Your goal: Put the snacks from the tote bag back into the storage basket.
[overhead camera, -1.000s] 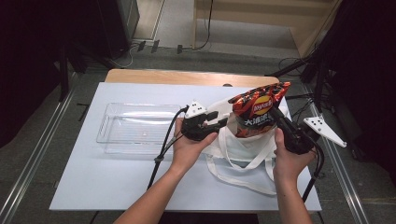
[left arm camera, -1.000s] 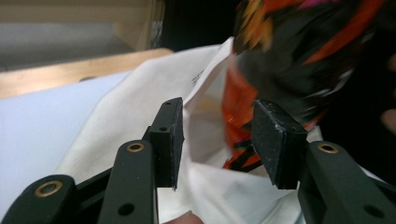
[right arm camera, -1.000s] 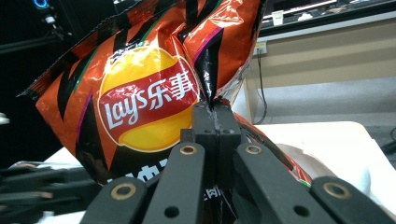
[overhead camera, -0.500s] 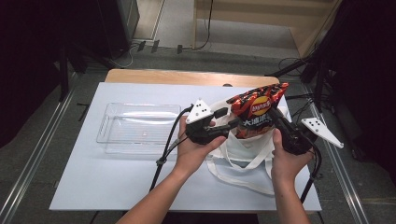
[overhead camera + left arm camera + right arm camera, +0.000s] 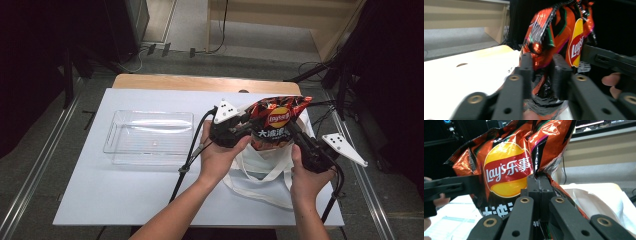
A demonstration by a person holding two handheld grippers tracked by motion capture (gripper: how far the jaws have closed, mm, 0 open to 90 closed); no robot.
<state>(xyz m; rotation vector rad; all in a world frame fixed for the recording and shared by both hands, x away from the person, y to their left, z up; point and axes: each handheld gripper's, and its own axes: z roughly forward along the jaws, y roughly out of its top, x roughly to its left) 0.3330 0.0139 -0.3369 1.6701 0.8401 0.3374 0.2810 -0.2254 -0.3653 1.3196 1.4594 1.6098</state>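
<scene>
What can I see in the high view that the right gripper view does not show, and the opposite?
High view: the clear plastic tray on the table's left, and both forearms. Right gripper view: the right gripper pinching the bag's edge, seen close. Both share the chip bag above the white tote bag, with the left gripper at it.

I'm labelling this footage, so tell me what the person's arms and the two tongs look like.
Both forearms are bare, with no sleeves visible. The left tongs and right tongs are black, each topped by a grey three-cornered plate and trailing a black cable. Brass-coloured rivets dot their linkage bars.
</scene>
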